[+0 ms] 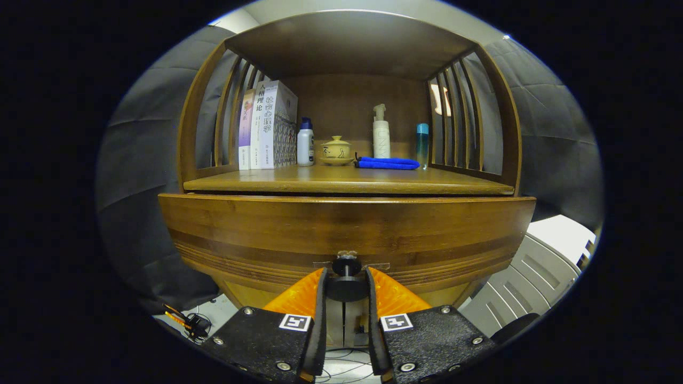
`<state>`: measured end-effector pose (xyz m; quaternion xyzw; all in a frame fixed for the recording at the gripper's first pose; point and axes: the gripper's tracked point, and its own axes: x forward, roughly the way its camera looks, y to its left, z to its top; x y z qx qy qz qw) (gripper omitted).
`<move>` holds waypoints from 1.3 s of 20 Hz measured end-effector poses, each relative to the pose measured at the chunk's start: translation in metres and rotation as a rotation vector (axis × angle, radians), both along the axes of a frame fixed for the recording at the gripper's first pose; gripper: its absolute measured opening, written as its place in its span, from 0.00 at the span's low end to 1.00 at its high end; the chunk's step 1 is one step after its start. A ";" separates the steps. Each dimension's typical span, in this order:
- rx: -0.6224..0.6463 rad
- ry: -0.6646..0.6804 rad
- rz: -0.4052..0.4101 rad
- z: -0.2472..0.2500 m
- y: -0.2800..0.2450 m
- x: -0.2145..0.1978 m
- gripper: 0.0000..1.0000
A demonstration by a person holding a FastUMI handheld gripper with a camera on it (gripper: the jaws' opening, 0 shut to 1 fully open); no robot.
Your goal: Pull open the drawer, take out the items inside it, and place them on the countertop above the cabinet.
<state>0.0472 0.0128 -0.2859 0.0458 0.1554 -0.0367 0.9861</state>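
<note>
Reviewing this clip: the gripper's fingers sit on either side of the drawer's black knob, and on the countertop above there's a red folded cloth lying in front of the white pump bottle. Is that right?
Not quite. The gripper view shows the folded cloth is blue, not red. The rest holds: it lies on the countertop in front of the white pump bottle, and the gripper has its fingers on either side of the drawer's black knob.

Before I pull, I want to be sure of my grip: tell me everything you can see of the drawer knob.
The drawer knob is dark and round, apparently metal: a broad disc facing the camera, a thin stem, and a smaller collar against a small plate on the wooden drawer front. It sits low at the front's middle, sticking straight out. It lies between the gripper fingers, which close in on both sides; whether they press on it cannot be told.
</note>
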 end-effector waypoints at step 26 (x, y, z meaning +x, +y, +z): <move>-0.022 0.004 0.041 0.007 0.016 -0.126 0.33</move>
